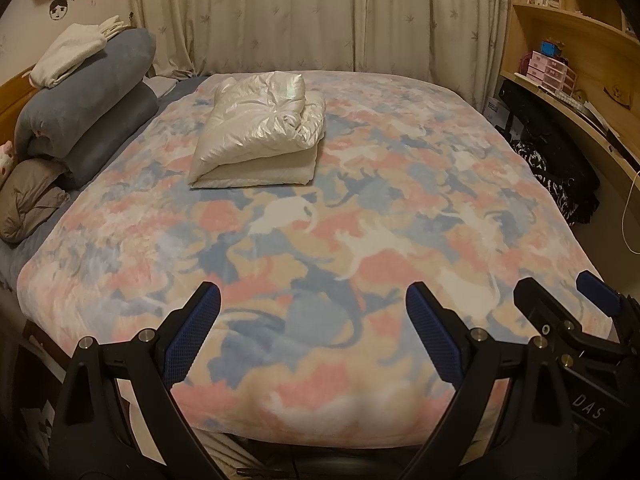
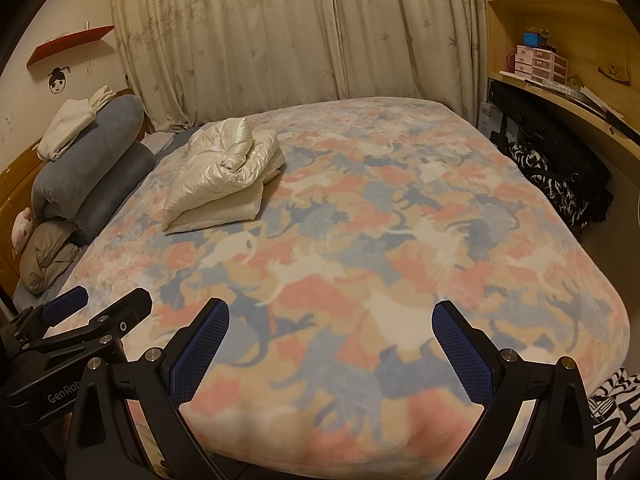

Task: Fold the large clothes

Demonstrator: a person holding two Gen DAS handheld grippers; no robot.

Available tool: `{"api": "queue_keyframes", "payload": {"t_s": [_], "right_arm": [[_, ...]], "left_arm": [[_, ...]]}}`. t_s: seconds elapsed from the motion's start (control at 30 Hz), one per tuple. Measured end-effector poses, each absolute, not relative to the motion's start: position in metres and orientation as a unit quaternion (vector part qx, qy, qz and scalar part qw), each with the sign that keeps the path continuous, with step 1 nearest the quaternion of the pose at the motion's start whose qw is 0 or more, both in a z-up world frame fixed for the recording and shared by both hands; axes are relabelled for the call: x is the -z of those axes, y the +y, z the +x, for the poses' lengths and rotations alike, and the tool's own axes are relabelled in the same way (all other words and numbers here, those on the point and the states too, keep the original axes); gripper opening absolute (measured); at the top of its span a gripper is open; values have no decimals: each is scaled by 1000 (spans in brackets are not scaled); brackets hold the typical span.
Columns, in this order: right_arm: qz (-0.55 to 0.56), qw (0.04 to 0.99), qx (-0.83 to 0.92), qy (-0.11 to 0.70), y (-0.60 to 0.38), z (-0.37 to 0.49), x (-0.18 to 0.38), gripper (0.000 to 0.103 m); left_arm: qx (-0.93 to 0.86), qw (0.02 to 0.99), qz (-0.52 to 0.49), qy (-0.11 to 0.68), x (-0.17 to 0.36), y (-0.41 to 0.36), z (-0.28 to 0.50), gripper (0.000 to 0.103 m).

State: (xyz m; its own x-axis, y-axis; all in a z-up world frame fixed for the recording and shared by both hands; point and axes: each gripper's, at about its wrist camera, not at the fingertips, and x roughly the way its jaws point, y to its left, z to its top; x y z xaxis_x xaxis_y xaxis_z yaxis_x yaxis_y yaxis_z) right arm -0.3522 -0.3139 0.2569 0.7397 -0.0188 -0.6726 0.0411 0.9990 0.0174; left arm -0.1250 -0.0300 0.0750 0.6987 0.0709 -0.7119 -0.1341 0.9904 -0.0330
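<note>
A shiny white puffy jacket [image 1: 262,120] lies folded in a thick pile on the bed [image 1: 400,408]. It sits near the far left corner of the bed, close to the head end. The top layer is glossy and bunched up, and a flat layer sticks out under it. Nothing touches the jacket.

The bed is covered by a soft blanket [image 1: 360,216] with pink, blue, tan and white cat shapes. The blanket is spread flat over most of the bed.

Along the left edge of the bed there is a stack of rolled blue-grey bedding [image 1: 88,108]. A white folded cloth [image 1: 66,56] rests on top of that stack. A grey-brown bundle [image 1: 32,196] lies just beside the stack, nearer to the front.

Behind the bed hang pale curtains [image 1: 320,12] with a leaf print. On the right stand wooden shelves [image 1: 568,40] with small pink drawers [image 1: 548,70] on them.

The left claw [image 1: 313,336] is at the near edge of the bed, well apart from the jacket. Its two blue pads are spread wide and hold nothing. The right claw [image 2: 331,354] is just beside it at the same near edge. It is wide too, and it holds nothing.
</note>
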Motion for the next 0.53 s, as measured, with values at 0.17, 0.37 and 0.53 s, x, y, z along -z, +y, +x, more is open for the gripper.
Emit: {"api": "queue_keyframes", "payload": {"t_s": [0.17,0.37,0.53], "right_arm": [[16,932,15,361,-313,-352,-257,102],[15,933,16,359,-311,-353,-257,102],[15,933,16,360,-310,-352,-256,102]], "left_arm": [[-56,921,-40,384,-76,-29,-125,93],[-56,921,-41,384,-76,-28,-125,93],[-57,921,-39,383,-75,-27,-126,93]]}}
